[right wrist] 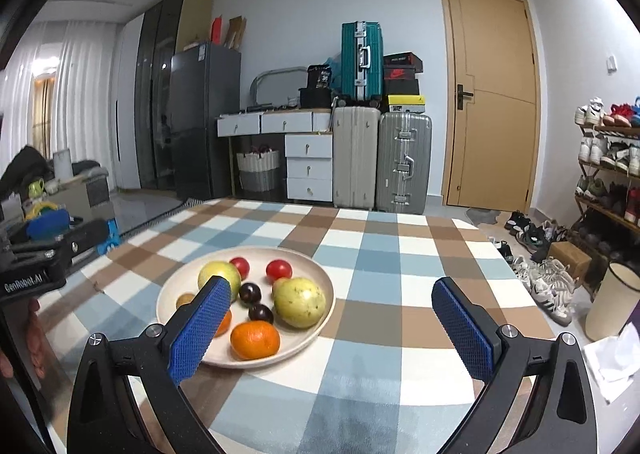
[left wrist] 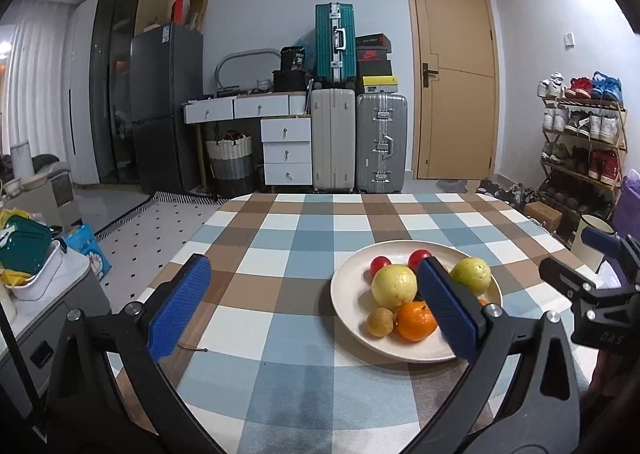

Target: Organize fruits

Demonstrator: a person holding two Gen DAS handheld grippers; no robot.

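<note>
- Hovering above the checked bench [left wrist: 280,238], the left gripper [left wrist: 316,306] has its jaws wide apart with nothing between them; the cream plate [left wrist: 352,318] of fruit lies beside its right-hand jaw, which hides part of the pile.
- The right gripper [right wrist: 332,330] also has its jaws spread and empty; the plate [right wrist: 168,306] sits ahead, at the left-hand jaw, well clear of the right-hand one.
- On the plate, seen past the right gripper's left jaw: two yellow-green guava-like fruits [right wrist: 300,302], two small red tomatoes [right wrist: 279,269], two dark plums [right wrist: 261,313], a mandarin [right wrist: 255,340] nearest the jaws, and a small brown fruit [right wrist: 186,299], possibly a longan; a second orange fruit seems to lie behind the jaw, though little of it shows.
- Handling, as a judgement: the mandarin should be light with a soft, slightly grippy peel, so it wants a gentle close across its widest part.
- The tomatoes and plums look smooth and taut, likely to slip or bruise; take them at the equator with light pressure.
- The big yellow-green fruits are probably the heaviest and firmest, and need the jaws near full spread, centred so they do not roll out.
- Everything is round and touching or nearly touching its neighbours, so lifting one may set others rolling on the shallow plate.
</note>
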